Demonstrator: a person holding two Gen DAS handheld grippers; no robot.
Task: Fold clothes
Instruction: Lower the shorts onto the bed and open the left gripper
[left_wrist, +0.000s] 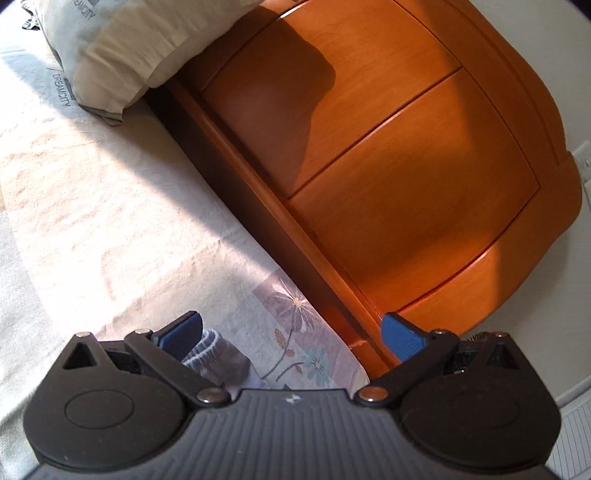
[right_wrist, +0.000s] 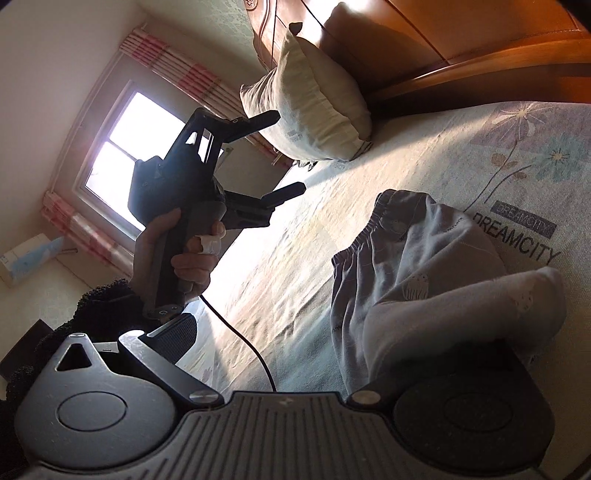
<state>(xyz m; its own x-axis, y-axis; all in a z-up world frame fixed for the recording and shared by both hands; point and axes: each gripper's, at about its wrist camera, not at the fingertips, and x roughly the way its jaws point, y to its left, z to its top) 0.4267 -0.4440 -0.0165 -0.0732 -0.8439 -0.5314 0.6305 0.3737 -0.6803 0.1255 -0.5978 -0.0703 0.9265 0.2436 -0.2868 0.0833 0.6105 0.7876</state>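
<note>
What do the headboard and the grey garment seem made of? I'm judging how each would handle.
Headboard: looks like solid wood with an orange, glossy varnish; panel seams and soft sheen show. Grey garment: soft knit fabric, likely cotton; matte, gathered elastic waistband, loose folds.

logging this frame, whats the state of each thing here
left gripper: open, held in the air
right gripper: open; one side hidden by cloth
grey patterned pants: rumpled, partly folded on bed
beige pillow: leaning against wooden headboard

left tool (left_wrist: 291, 334) spread wide, empty | grey garment (left_wrist: 214, 354) (waistband edge) just below | wooden headboard (left_wrist: 388, 155) ahead
</note>
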